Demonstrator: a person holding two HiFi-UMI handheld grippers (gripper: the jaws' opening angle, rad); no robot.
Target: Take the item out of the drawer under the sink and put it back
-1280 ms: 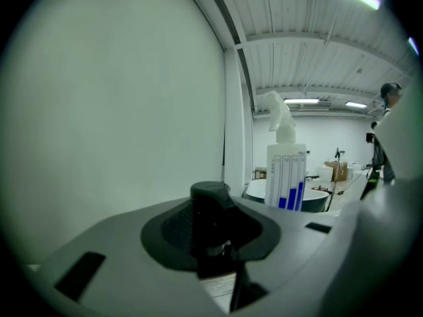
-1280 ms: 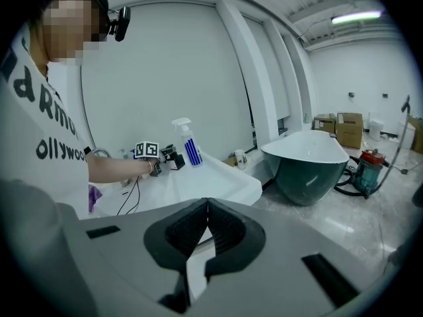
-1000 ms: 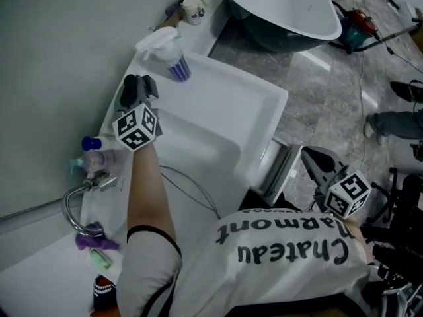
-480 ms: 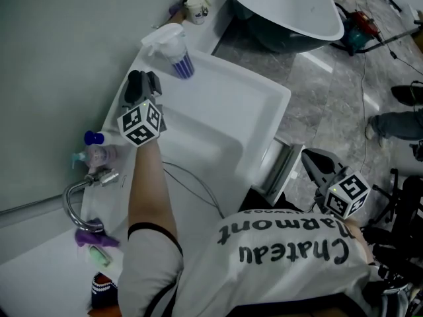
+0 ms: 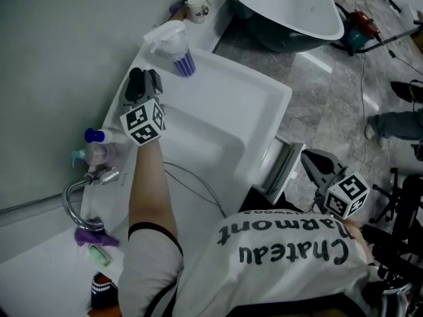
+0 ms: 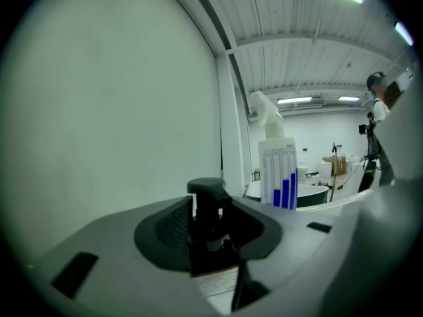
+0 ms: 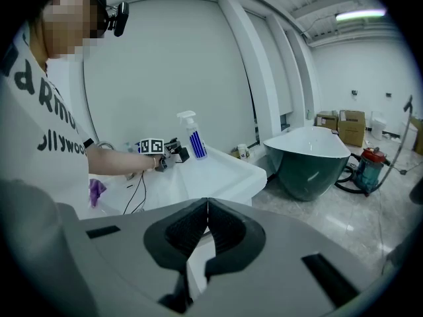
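**Black pump bottle between loosening jaws at the back of the sink**

Black and capped with a pump head, the item (image 6: 207,193) stands upright between the jaws of the left gripper (image 5: 144,81). Those jaws have just been easing apart. A thin strip of light shows between one pad and the bottle's neck, so the grip looks released rather than clenched. Whether the bottle's base rests on the ledge I cannot tell.

In the head view this gripper sits in the upper left of the frame, over the back ledge of the white sink (image 5: 264,94), close to the wall. Just beyond its tips, further up the frame, stands a white spray bottle (image 5: 173,47) with blue stripes.

The right gripper (image 7: 207,210) has its jaws pressed together on nothing. It hangs at the lower right of the head view, out over the grey floor. The drawer (image 5: 285,167) under the sink stands a little open just left of it.

A curved faucet (image 5: 78,207) and a blue-capped bottle (image 5: 96,152) are at the left edge. A dark bathtub (image 5: 284,5) fills the top.
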